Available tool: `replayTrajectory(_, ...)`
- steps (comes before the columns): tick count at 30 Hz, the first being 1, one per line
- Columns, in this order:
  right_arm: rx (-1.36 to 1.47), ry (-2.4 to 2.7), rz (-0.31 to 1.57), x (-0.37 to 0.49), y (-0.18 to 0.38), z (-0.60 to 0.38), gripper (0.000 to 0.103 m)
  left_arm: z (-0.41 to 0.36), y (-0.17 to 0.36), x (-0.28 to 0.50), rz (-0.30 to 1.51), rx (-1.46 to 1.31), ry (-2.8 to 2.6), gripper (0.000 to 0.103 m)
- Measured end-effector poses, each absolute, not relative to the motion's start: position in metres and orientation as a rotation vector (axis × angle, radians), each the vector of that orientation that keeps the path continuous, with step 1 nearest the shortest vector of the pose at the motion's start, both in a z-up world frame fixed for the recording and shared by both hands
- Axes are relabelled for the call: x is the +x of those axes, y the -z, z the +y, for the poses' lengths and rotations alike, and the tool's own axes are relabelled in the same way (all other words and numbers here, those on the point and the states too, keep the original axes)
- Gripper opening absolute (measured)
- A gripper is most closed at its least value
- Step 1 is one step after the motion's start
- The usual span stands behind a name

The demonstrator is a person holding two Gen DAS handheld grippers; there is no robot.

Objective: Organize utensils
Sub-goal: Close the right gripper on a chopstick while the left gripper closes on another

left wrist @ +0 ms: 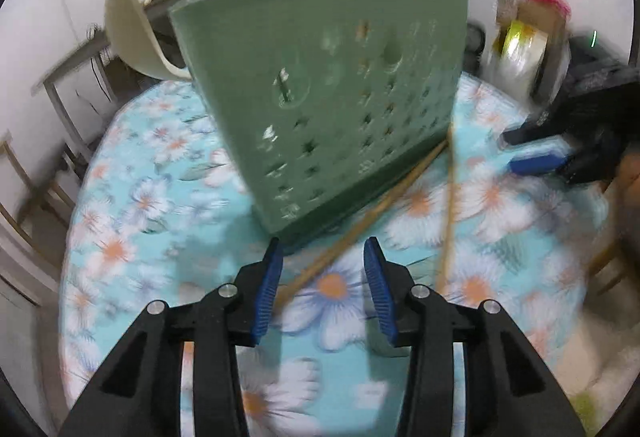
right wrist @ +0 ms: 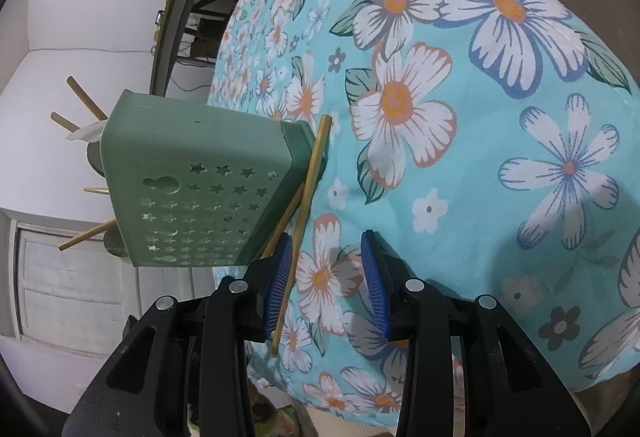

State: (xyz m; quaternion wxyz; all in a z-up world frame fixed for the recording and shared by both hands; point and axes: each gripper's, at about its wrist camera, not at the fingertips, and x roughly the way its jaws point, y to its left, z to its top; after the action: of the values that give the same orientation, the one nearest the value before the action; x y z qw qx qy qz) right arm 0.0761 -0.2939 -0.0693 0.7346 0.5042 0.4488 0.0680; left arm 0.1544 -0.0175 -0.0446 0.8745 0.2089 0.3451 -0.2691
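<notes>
A green plastic holder with star-shaped holes point(right wrist: 192, 193) is seen standing on the round table with the blue flowered cloth point(right wrist: 460, 165), and wooden sticks point(right wrist: 82, 99) and a white spoon point(left wrist: 132, 33) are held inside it. Two loose wooden chopsticks point(right wrist: 306, 197) are laid on the cloth just beside its base. The left gripper point(left wrist: 323, 269) and the right gripper point(right wrist: 326, 265) are both spread apart, and nothing is gripped.
</notes>
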Motion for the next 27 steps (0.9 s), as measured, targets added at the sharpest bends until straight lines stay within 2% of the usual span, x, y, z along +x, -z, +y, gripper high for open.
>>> replayTrajectory(5, 1.108, -0.144, 0.984, 0.075, 0.069, -0.293, 0.036, -0.028, 0.061, 0.154, 0.704, 0.583, 0.545, 0.039)
replayTrajectory(7, 1.102, -0.142, 0.984, 0.076, 0.068, -0.292, 0.036, -0.025, 0.059, 0.153, 0.726, 0.556, 0.565, 0.023)
replayTrajectory(12, 1.087, -0.136, 0.982, 0.078, 0.064, -0.289, 0.036, -0.039, 0.061, 0.134, 0.744, 0.528, 0.542, 0.02)
replayTrajectory(20, 1.048, -0.142, 0.982, 0.082, 0.058, -0.28, 0.036, -0.036, 0.051, 0.116, 0.912, 0.247, 0.615, 0.015)
replayTrajectory(27, 0.991, -0.111, 0.954, 0.101, 0.049, -0.273, 0.026, -0.02, 0.055, 0.113, 1.021, -0.07, 0.65, 0.014)
